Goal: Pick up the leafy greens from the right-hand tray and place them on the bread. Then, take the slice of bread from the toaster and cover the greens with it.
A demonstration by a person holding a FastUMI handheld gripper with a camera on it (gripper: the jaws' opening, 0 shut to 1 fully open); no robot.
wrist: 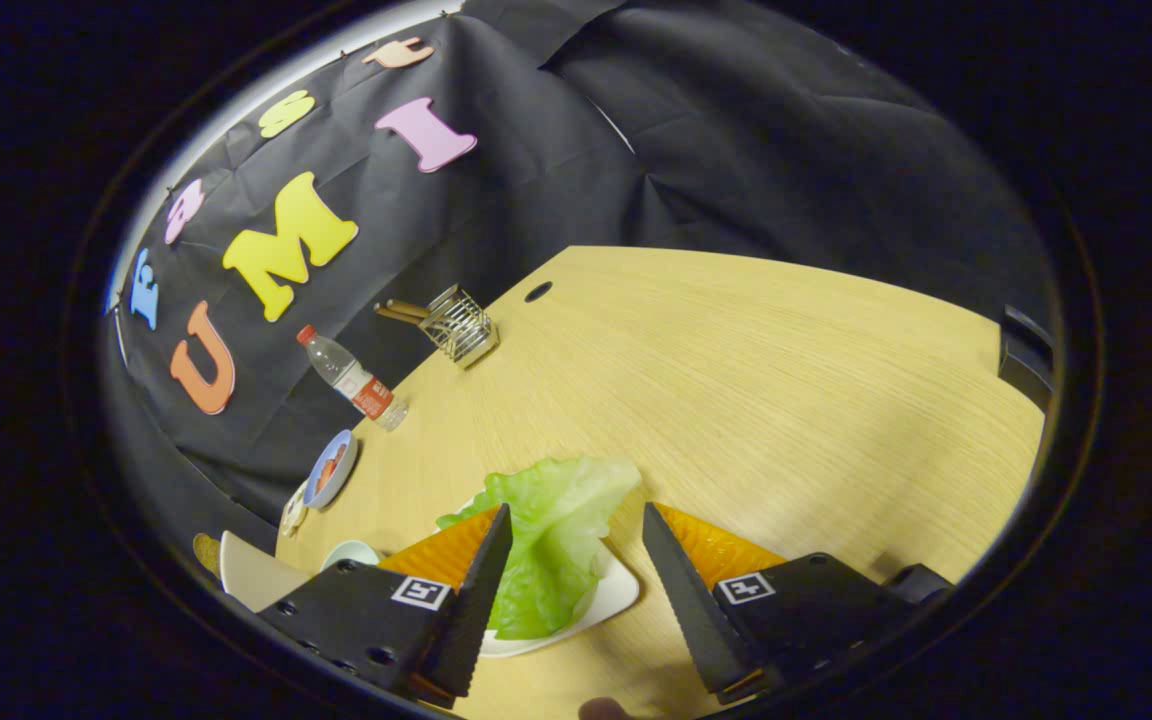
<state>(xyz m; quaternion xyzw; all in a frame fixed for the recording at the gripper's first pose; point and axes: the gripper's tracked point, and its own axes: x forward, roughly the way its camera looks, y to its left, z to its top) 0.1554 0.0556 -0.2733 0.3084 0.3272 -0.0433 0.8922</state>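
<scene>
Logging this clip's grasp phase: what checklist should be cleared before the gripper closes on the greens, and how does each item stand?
1. Fingers apart: ok. The gripper is open, with a wide gap between its fingers.
2. Greens between the fingers: ok. The greens lie in the gap, nearer one finger than the other.
3. Greens on their tray: ok. They rest on the white tray.
4. Both fingers touching the leaf: cannot tell. One finger overlaps the leaf's edge; the other stands apart from it.
5. Path beyond the tray free: ok. The table ahead is bare wood.
6. Bread ready to receive the greens: cannot tell.
</scene>
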